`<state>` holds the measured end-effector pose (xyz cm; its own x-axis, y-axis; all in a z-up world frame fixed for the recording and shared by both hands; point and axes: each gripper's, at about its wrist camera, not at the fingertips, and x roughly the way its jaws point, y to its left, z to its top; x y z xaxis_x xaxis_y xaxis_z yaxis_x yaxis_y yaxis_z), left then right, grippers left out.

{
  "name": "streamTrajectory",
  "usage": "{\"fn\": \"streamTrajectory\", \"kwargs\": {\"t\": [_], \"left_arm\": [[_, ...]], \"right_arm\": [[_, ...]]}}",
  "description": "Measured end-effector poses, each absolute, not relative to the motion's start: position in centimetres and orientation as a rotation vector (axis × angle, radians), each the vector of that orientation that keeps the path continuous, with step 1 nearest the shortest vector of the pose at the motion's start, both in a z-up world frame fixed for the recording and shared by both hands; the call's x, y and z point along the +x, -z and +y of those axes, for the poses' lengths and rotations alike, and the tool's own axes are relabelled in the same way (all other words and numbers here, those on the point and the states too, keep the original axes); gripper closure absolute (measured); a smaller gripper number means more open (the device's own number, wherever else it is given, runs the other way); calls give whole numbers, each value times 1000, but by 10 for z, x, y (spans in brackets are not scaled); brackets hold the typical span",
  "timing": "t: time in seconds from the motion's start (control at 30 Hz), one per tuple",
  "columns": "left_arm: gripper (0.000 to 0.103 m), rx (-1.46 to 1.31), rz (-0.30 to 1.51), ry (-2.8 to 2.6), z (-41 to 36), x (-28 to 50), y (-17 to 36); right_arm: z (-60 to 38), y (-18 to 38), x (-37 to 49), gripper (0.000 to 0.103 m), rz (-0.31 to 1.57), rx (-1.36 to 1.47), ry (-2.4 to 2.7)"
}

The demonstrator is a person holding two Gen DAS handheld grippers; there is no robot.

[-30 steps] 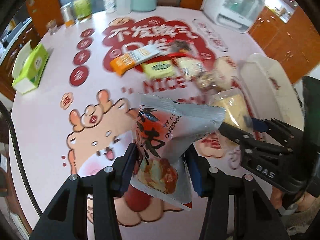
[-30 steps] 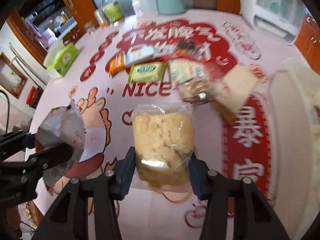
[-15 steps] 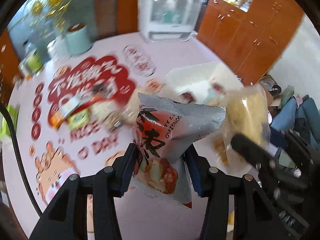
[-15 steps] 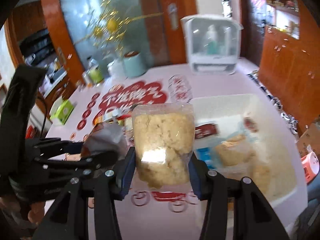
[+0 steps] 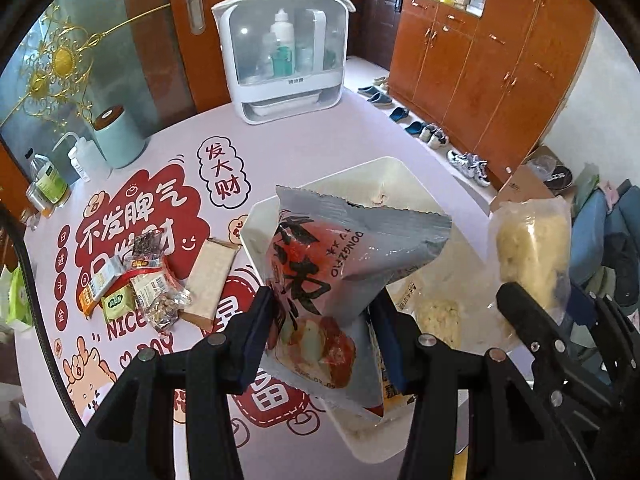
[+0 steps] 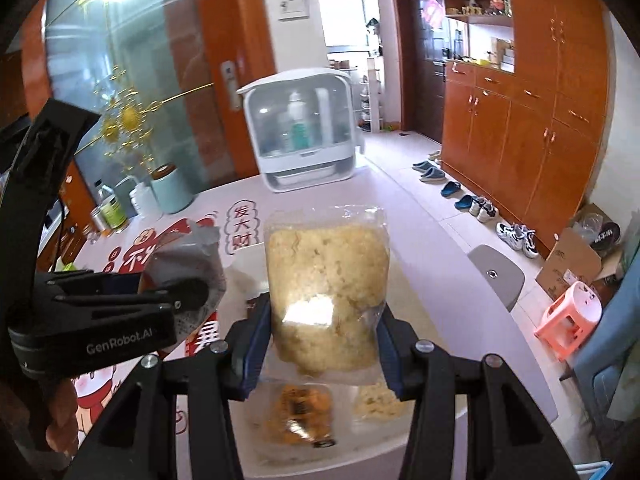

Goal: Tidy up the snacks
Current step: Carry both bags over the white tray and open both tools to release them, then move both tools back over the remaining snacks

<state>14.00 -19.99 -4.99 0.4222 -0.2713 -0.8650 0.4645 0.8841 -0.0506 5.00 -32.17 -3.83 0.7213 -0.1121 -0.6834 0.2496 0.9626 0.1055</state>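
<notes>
My left gripper (image 5: 324, 332) is shut on a grey and red snack packet (image 5: 340, 276) and holds it above the white bin (image 5: 384, 168) at the table's right. My right gripper (image 6: 322, 344) is shut on a clear bag of yellow puffed snack (image 6: 328, 288) and holds it above the same bin (image 6: 248, 258). That bag also shows in the left wrist view (image 5: 532, 252), and the grey packet in the right wrist view (image 6: 188, 260). Several snacks lie inside the bin (image 6: 304, 412). Several loose snack packets (image 5: 156, 284) lie on the printed table cover.
A white countertop cabinet with bottles (image 5: 284, 60) stands at the table's far side. A mint canister (image 5: 116, 136) and bottles (image 5: 48, 184) stand at the far left. A grey chair (image 6: 496, 276) and pink stool (image 6: 568, 320) are on the floor right of the table.
Both grippers lifted and swung right with their packets, from above the table's snack pile to above the white bin. Both stay shut on their packets.
</notes>
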Motion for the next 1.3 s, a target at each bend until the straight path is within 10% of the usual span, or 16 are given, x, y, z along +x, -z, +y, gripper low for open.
{"fn": "streamTrajectory", "kwargs": {"t": [0.47,0.6,0.73,1.3], "left_arm": [[53,279,1091,379,-228,149,79],[12,314,1078,351,-233,149,81],[11,366,1043,324,-233,148,80],[11,349,1083,280,-194,141,88]], "right_arm": [[-360,68,58,54,810,213,209],[-363,76,63,45,838,216,215],[-369,79,62,17,836,245,237],[-344,79,63,16,840,234,226]]}}
